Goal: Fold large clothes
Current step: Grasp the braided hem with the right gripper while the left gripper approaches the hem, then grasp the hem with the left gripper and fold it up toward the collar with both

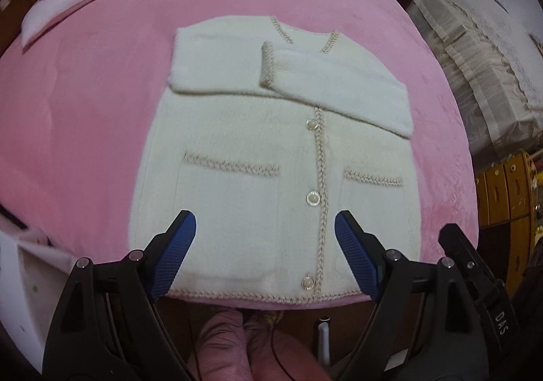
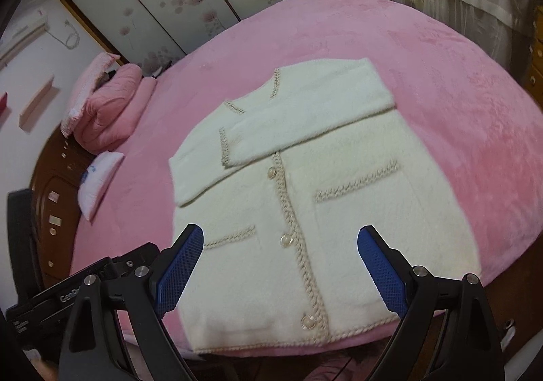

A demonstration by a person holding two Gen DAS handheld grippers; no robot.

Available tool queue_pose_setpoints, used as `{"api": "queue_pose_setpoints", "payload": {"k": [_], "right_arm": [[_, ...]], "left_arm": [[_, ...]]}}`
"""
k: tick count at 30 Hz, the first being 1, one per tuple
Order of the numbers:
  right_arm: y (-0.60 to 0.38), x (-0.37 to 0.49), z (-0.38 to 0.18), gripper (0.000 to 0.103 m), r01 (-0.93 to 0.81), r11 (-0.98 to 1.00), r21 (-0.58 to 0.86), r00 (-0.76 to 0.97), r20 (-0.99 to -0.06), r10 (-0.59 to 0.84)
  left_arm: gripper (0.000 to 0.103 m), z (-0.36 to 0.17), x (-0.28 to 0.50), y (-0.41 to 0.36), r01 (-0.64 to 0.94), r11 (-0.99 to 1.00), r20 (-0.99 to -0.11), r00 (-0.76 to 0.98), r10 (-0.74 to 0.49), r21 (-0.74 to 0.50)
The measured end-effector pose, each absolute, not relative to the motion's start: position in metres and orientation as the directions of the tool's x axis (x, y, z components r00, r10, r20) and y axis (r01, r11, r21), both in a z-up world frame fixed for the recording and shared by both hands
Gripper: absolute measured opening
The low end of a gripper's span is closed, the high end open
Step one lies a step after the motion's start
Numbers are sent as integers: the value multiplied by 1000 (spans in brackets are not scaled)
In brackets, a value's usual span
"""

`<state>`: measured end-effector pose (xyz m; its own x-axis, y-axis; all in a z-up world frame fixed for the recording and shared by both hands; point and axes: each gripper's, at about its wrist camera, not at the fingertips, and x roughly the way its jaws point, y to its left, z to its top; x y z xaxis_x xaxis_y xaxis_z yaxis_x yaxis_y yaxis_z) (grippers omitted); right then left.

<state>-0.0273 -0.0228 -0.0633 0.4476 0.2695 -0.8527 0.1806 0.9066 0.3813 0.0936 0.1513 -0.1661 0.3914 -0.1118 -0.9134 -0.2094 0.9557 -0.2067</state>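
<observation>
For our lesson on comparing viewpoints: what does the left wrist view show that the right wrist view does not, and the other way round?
Only the left wrist view shows the wooden drawers at the right edge. Only the right wrist view shows the flowered wardrobe doors and a wall shelf. Both show the cream cardigan with sleeves folded across its chest on the pink bed cover, a white pillow, and an open hand-held gripper holding nothing.

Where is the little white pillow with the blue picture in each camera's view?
Left wrist view: the white pillow lies at the upper left, on the pink blanket.
Right wrist view: the white pillow lies at the middle left, at the blanket's edge.
Shared landmark: the cream cardigan, in the middle of both.
</observation>
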Motion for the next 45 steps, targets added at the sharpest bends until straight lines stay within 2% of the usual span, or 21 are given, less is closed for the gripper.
{"api": "queue_pose_setpoints", "payload": {"k": [3, 7, 19, 27, 29, 30, 32, 33, 35, 38, 39, 41, 43, 45], "right_arm": [[-26, -55, -73, 93, 192, 886, 422, 470, -832, 295], [-43, -92, -93, 93, 254, 869, 424, 446, -849, 284], [-161, -194, -189, 92, 595, 710, 377, 365, -914, 180], [-201, -199, -266, 71, 618, 718, 320, 331, -934, 131], [-208, -196, -274, 60, 614, 720, 324, 342, -931, 127], [-211, -194, -277, 58, 611, 720, 329, 347, -929, 130], [-215, -191, -279, 46, 602, 726, 333, 353, -926, 132], [-217, -188, -278, 44, 590, 737, 330, 354, -926, 132], [-218, -185, -275, 31, 563, 767, 309, 345, -931, 122], [-221, -182, -265, 20, 512, 808, 294, 332, -934, 129], [-223, -181, -263, 20, 497, 816, 295, 325, -935, 140], [-225, -179, -256, 18, 479, 827, 296, 312, -937, 155], [-227, -177, -249, 17, 466, 830, 307, 303, -937, 176], [-224, -170, -237, 17, 446, 837, 317, 304, -933, 191]], "left_arm": [[83, -184, 64, 160, -266, 943, -922, 375, -92, -203], [83, -212, 24, 180, -331, 921, -941, 327, -93, -206], [83, -301, -58, 261, -487, 849, -964, 248, -92, -206], [83, -348, -85, 290, -591, 755, -948, 287, -134, -286], [83, -363, -86, 299, -629, 719, -947, 293, -133, -296], [83, -371, -84, 303, -648, 710, -954, 275, -118, -275], [83, -386, -80, 311, -673, 698, -962, 261, -86, -245], [83, -392, -78, 314, -679, 696, -963, 259, -75, -236], [83, -402, -69, 319, -675, 701, -965, 253, -72, -229], [83, -409, -56, 317, -654, 723, -966, 248, -73, -222], [82, -409, -52, 315, -643, 735, -968, 241, -74, -216], [75, -405, -41, 306, -620, 763, -974, 218, -58, -184], [56, -400, -33, 299, -597, 783, -977, 207, -56, -171], [51, -395, -26, 289, -592, 791, -981, 189, -53, -157]]}}
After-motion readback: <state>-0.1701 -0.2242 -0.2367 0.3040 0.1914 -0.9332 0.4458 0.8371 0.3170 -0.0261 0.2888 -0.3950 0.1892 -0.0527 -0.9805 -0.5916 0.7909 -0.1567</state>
